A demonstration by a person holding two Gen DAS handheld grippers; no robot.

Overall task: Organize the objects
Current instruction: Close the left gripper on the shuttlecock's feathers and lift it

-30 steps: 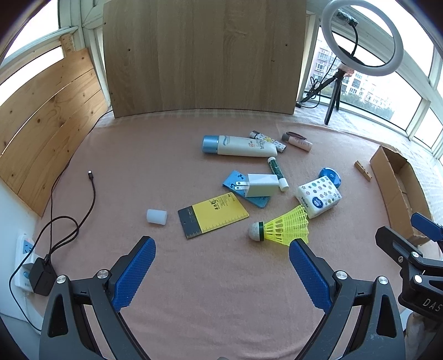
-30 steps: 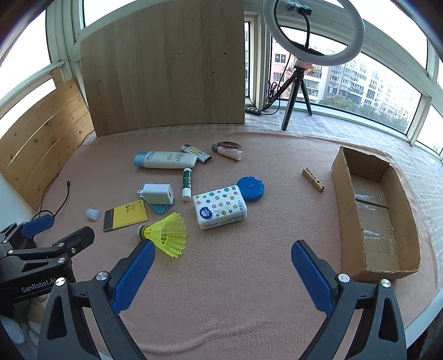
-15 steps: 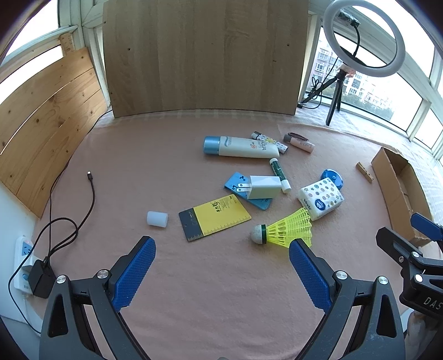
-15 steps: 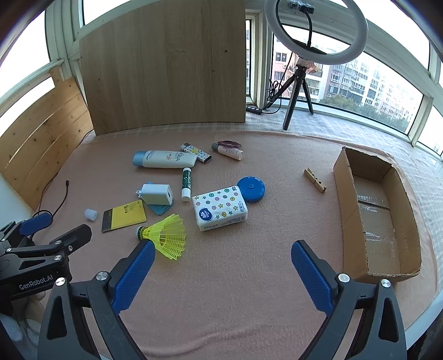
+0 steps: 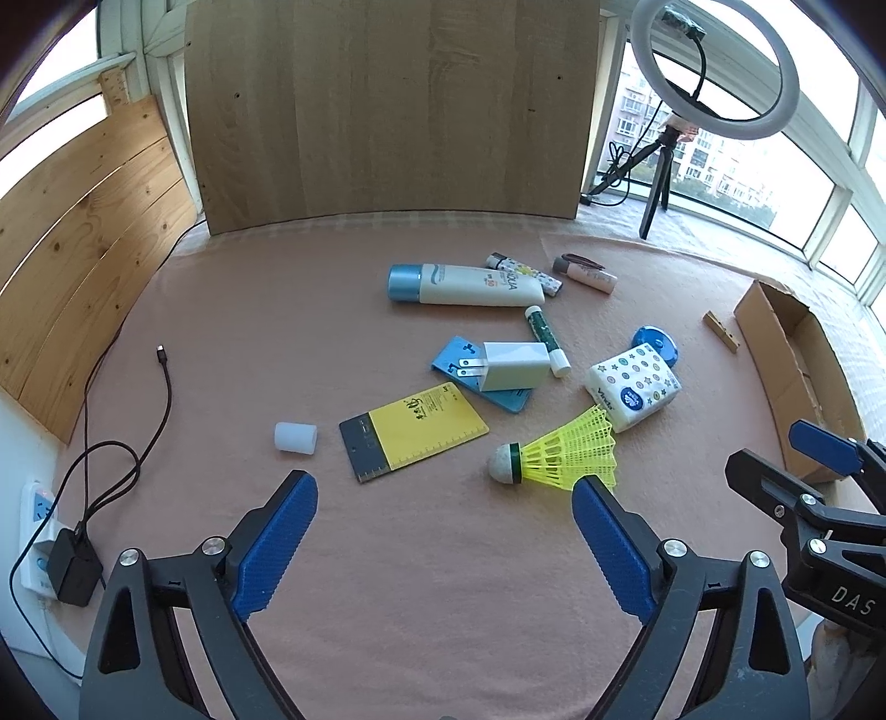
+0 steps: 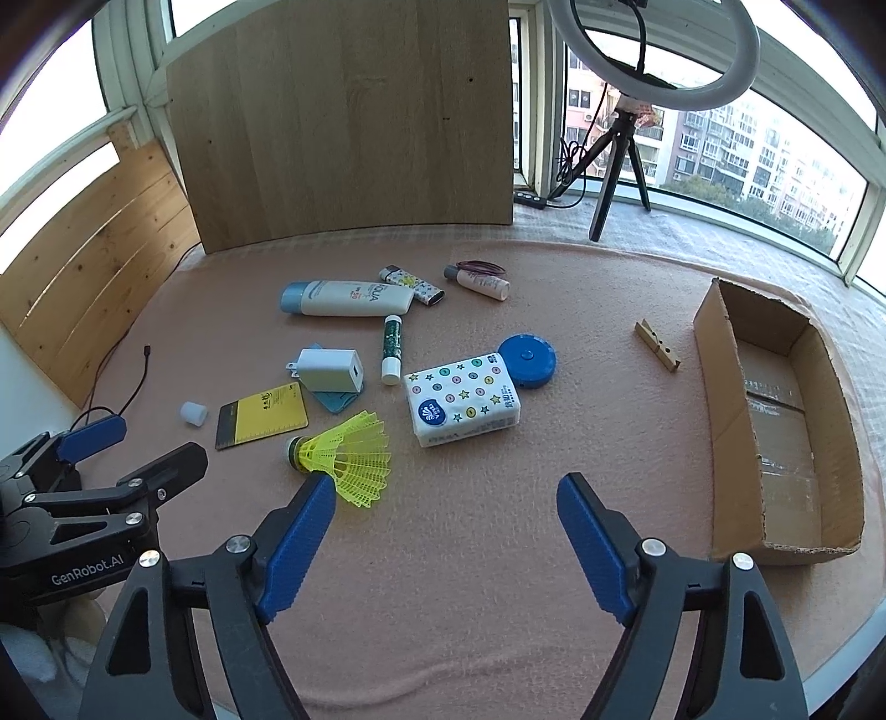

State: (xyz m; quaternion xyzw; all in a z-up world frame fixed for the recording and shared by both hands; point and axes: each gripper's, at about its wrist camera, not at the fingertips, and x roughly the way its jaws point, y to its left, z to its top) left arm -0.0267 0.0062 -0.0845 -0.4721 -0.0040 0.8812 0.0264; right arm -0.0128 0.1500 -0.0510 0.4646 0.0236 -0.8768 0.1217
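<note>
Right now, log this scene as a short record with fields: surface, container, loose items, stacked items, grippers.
surface: pink cloth table
container: cardboard box, open top, at the right; nothing loose visible inside
loose items: shuttlecock, tissue pack, sunscreen tube, yellow notebook, blue round case, clothespin
stacked items: white charger lying on a blue card
left gripper: open, holding nothing
right gripper: open, holding nothing

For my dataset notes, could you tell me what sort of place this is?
Probably an enclosed apartment balcony used as a recording spot: curved windows facing residential blocks, a ring light on a tripod, and wooden backdrop boards.
</note>
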